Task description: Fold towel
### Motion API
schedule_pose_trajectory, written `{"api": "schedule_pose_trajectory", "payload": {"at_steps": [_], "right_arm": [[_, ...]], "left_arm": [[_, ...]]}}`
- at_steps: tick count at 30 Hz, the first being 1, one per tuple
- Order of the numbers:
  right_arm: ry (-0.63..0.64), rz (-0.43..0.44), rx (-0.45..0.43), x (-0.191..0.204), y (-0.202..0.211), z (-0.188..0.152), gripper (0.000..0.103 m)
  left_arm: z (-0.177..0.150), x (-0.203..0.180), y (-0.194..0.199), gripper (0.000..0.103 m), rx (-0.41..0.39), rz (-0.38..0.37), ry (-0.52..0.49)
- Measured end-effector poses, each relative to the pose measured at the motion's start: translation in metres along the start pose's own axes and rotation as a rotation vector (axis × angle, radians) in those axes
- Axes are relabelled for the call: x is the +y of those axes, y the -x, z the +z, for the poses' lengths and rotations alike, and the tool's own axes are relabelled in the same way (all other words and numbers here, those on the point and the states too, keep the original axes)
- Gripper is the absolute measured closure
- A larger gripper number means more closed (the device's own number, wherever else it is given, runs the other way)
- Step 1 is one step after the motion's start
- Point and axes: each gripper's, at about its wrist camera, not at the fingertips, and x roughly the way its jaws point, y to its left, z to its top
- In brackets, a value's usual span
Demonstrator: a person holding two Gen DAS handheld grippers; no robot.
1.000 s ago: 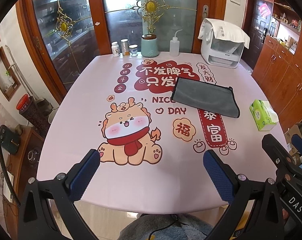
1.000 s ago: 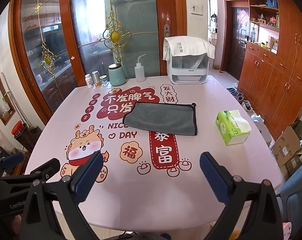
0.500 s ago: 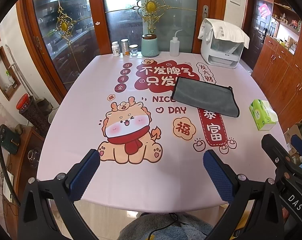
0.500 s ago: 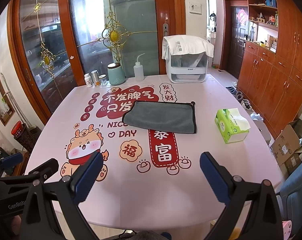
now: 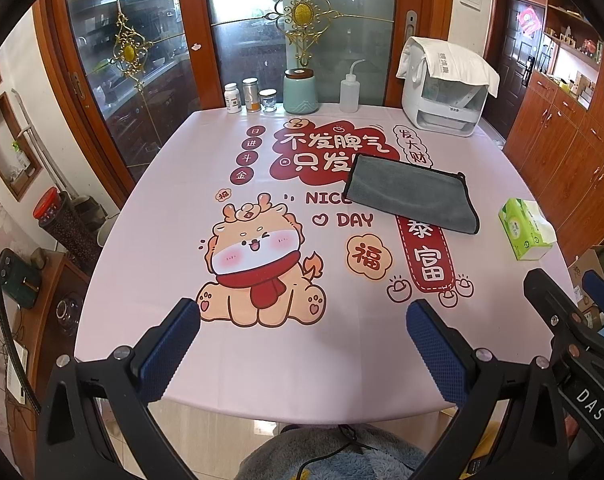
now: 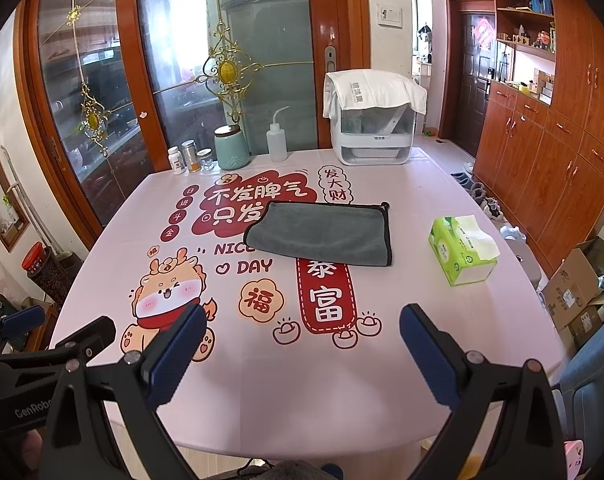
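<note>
Almost nothing changed from half a second earlier: same towel position, both views only slightly shifted. Left gripper (image 5: 302,344) and right gripper (image 6: 302,344) both released, blue pads spread wide with nothing between them, hovering above the near edge of the table (image 5: 154,240). Right gripper (image 5: 582,320) also seen at the right edge of the left view, left gripper (image 6: 42,340) at the left edge of the right view.

Pink tablecloth printed with a cartoon dragon (image 5: 258,264) and red Chinese lettering. Along the far edge, from left to right: small jars (image 5: 250,96), a teal canister (image 5: 301,92), a squeeze bottle (image 5: 350,90), and a white appliance (image 5: 446,100) draped with cloth. Green tissue box (image 6: 462,252) near the right side. Open tablecloth between grippers and towel.

Grey towel (image 5: 412,198) (image 6: 322,236) with dark trim lying flat, already doubled over, toward the far right of the table centre, well apart from both grippers, just left of the tissue box.
</note>
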Motion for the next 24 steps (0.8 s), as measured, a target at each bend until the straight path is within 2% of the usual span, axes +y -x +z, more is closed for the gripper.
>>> {"api": "schedule_pose_trajectory", "payload": {"at_steps": [24], "right_arm": [[-0.002,0.004,0.012,-0.001,-0.003,-0.007,0.005]], "left_arm": [[0.001,0.006,0.011,0.000,-0.026,0.018,0.002]]}}
